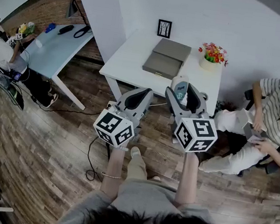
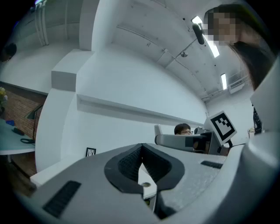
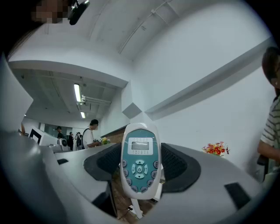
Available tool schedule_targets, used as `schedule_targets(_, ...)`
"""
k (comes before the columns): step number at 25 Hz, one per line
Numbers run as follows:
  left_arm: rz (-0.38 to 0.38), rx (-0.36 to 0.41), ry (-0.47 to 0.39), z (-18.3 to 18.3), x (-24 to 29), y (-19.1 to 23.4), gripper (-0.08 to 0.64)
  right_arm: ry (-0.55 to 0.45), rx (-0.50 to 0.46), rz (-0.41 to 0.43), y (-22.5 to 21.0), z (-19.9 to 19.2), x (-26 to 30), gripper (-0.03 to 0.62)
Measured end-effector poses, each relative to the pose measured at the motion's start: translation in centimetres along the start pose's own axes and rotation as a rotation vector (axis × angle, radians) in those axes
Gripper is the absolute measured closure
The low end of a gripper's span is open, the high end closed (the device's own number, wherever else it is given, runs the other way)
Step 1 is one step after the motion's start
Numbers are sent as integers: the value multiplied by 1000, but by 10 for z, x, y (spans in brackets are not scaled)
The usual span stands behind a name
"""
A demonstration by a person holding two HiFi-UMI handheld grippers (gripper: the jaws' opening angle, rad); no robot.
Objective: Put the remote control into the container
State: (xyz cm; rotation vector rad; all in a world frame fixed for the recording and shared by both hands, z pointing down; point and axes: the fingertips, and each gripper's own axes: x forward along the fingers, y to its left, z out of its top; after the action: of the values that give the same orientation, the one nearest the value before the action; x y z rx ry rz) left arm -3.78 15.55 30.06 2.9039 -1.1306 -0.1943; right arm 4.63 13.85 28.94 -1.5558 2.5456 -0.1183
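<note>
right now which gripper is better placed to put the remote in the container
Right: the right gripper already grips the remote control; the left gripper is shut, empty. The container lies ahead.

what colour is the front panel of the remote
Teal, in a white casing; the remote shows best in the right gripper view.

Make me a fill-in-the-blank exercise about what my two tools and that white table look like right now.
1. The right tool is shut on the ____.
2. The left tool is shut and holds ____.
3. The grey container lies on the white ____.
4. In the head view, the flowers stand to the container's ____.
Missing words: remote control; nothing; table; right.
</note>
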Motion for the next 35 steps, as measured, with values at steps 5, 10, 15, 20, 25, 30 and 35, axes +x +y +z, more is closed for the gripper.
schedule_targets(5, -11, -2, 8, -4, 10, -5, 557, 17, -24, 7, -5, -3, 0, 311)
schedule_targets(10, -28, -5, 21, -9, 20, -14, 557, 39, -41, 8, -11, -7, -4, 311)
schedule_targets(15, -36, 11, 60, -9, 23, -21, 557, 34, -10, 9, -13, -6, -7, 311)
schedule_targets(20, -35, 16, 100, -14, 23, -12, 557, 53, 4, 3, -14, -16, 0, 311)
schedule_targets(25, -46, -2, 120, -21, 32, 5, 557, 77, 13, 9, -15, -24, 19, 311)
schedule_targets(30, -85, -39, 124, -38, 59, 25, 557, 113, -14, 5, -32, -36, 47, 311)
schedule_targets(35, -104, -55, 121, -43, 86, 54, 557, 126, -31, -12, -54, -37, 79, 311)
